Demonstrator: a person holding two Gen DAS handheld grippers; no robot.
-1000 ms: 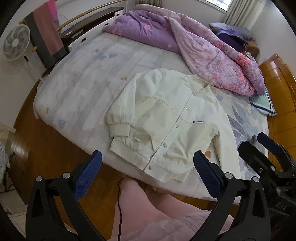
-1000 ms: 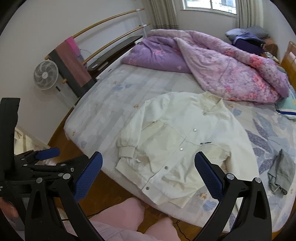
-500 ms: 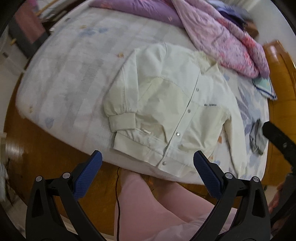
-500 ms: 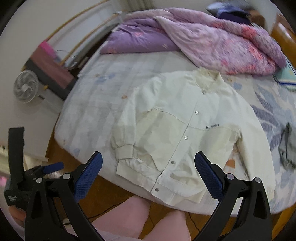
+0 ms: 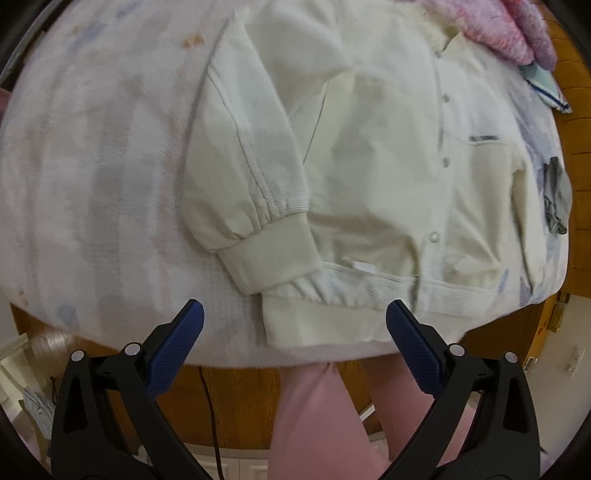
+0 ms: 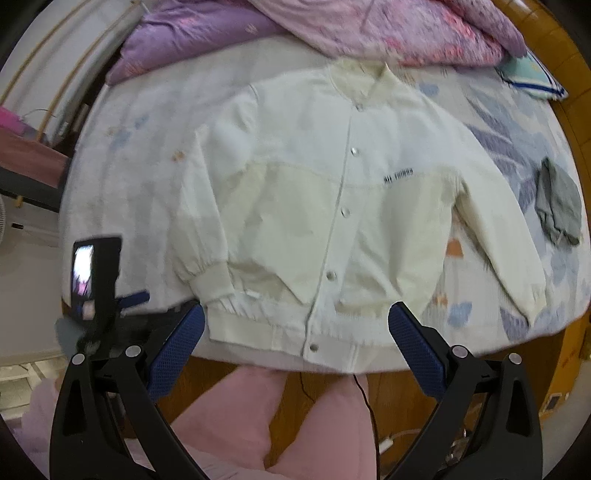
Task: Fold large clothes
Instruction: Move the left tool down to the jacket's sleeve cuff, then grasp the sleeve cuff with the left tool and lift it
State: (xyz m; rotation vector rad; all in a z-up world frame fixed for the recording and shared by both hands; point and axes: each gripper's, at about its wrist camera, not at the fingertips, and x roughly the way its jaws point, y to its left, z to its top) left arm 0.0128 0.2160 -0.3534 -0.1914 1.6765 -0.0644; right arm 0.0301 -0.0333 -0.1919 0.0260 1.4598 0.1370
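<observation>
A cream snap-button jacket (image 6: 332,206) lies flat, front up, on the bed, collar at the far side and hem at the near edge. Up close in the left wrist view, the jacket (image 5: 388,177) has its left sleeve cuff (image 5: 269,254) folded in by the hem. My left gripper (image 5: 294,325) hovers open just above the hem's left corner, holding nothing. My right gripper (image 6: 295,330) is open over the hem's middle, empty. The left gripper's body (image 6: 99,291) shows at the lower left of the right wrist view.
A purple and pink quilt (image 6: 369,26) is heaped at the bed's far side. A small grey cloth (image 6: 559,201) lies right of the jacket. The floral bed sheet (image 5: 92,166) spreads left. A person's pink-trousered legs (image 6: 295,417) stand at the bed's near edge, over wooden floor (image 5: 236,402).
Both grippers have dropped and moved forward toward the jacket's hem; the jacket now fills the views. Both stay open. The jacket has not moved.
</observation>
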